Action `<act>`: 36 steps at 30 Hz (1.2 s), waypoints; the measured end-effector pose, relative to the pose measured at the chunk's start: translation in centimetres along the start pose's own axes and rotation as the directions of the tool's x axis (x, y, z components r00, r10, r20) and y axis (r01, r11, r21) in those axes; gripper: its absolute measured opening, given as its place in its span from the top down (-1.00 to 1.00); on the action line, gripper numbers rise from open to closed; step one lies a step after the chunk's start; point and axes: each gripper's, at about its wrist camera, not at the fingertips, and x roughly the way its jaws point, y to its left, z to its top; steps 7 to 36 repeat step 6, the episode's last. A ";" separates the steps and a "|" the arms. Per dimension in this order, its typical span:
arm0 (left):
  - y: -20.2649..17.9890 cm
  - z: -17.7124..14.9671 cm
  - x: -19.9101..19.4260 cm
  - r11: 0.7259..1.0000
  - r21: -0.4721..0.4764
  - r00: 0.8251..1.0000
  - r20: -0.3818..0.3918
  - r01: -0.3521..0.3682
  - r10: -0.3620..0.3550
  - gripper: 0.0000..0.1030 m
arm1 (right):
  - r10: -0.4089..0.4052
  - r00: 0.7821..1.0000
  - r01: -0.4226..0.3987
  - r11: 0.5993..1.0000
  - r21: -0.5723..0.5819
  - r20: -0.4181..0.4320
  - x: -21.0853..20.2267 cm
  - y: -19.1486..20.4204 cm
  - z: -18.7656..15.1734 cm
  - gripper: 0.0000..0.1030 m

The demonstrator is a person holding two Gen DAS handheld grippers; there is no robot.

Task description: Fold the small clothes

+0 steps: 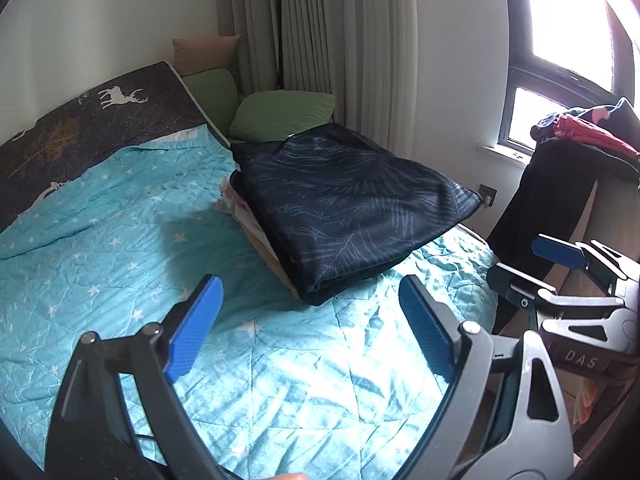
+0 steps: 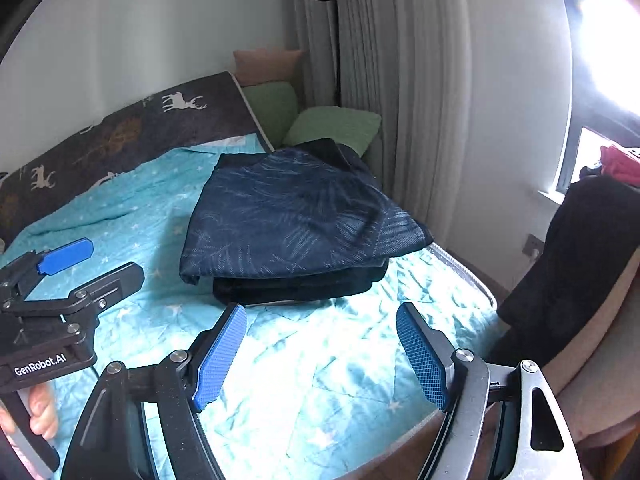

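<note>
A bed spread with a crinkled turquoise star-print quilt fills the room's corner, backed by a dark deer-pattern blanket, 2 green pillows, pale pleated curtains and a bright window. The folded navy leaf-print garment lies on top of a small stack of other folded clothes (pale layers peek out beneath in the left wrist view) near the bed's far right side. The left gripper, reading "GenRobot.AI" on its body, and the right gripper, marked "DAS", both hover over the quilt with jaws apart, holding nothing.
</note>
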 end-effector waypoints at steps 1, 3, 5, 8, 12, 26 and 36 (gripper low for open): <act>-0.1 -0.1 -0.2 1.000 0.005 1.000 0.002 -0.001 0.001 -0.74 | 0.000 1.000 0.000 1.000 0.006 0.003 -0.2 -0.1 -0.1 -0.53; -0.4 -0.3 -0.3 1.000 0.014 1.000 0.004 -0.009 0.009 -0.74 | 0.000 1.000 0.000 1.000 0.017 0.006 -0.4 -0.2 -0.1 -0.53; -0.6 -0.4 -0.4 1.000 0.023 1.000 0.005 -0.010 0.010 -0.74 | 0.000 1.000 0.000 1.000 0.022 0.006 -0.4 -0.2 -0.3 -0.53; -0.6 -0.5 -0.5 1.000 0.025 1.000 0.004 -0.010 0.010 -0.74 | 0.000 1.000 0.000 1.000 0.023 0.005 -0.4 -0.2 -0.3 -0.53; -0.6 -0.5 -0.5 1.000 0.025 1.000 0.004 -0.010 0.010 -0.74 | 0.000 1.000 0.000 1.000 0.023 0.005 -0.4 -0.2 -0.3 -0.53; -0.6 -0.5 -0.5 1.000 0.025 1.000 0.004 -0.010 0.010 -0.74 | 0.000 1.000 0.000 1.000 0.023 0.005 -0.4 -0.2 -0.3 -0.53; -0.6 -0.5 -0.5 1.000 0.025 1.000 0.004 -0.010 0.010 -0.74 | 0.000 1.000 0.000 1.000 0.023 0.005 -0.4 -0.2 -0.3 -0.53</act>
